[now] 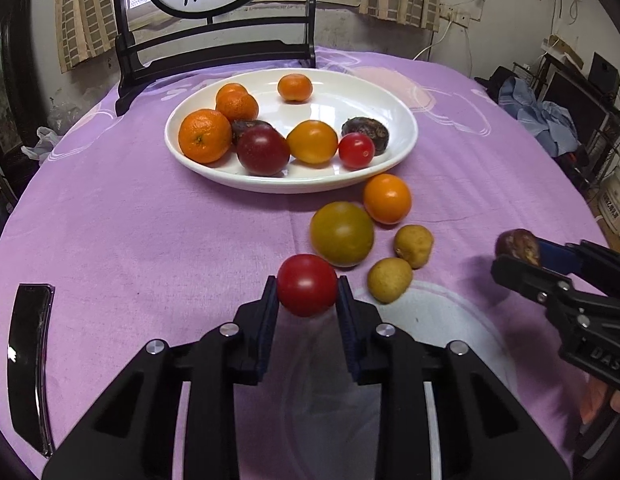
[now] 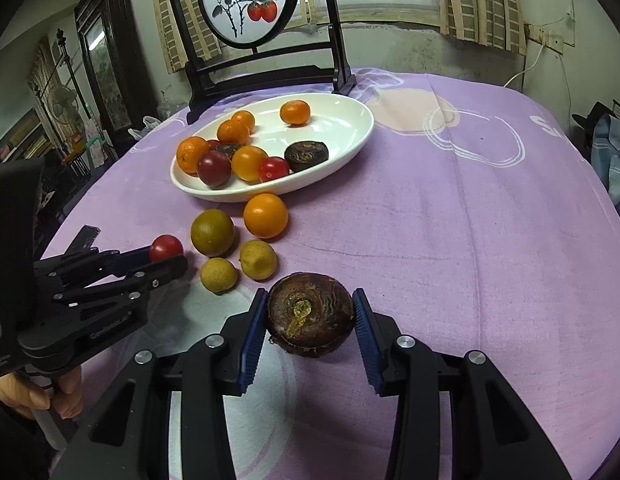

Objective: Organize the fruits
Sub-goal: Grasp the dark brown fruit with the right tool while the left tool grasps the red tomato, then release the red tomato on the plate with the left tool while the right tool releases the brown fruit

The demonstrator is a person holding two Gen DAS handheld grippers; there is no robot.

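Note:
My left gripper (image 1: 308, 282) is shut on a small red tomato (image 1: 307, 285), its pads pressed against both sides just above the purple cloth. My right gripper (image 2: 310, 294) is shut on a dark brown water chestnut (image 2: 310, 314); it also shows at the right edge of the left wrist view as the right gripper (image 1: 517, 254). Behind both stands a white oval plate (image 1: 294, 189) holding several mandarins, tomatoes and dark chestnuts. Loose on the cloth between plate and grippers lie an orange tomato (image 1: 387, 199), an olive-green tomato (image 1: 341, 234) and two small tan fruits (image 1: 413, 241) (image 1: 389, 280).
A black-framed round painted screen (image 1: 214, 40) stands on the table behind the plate. A flat black glossy object (image 1: 30, 360) lies on the cloth at the near left. A hand (image 2: 34, 396) grips the left tool. Clutter surrounds the table.

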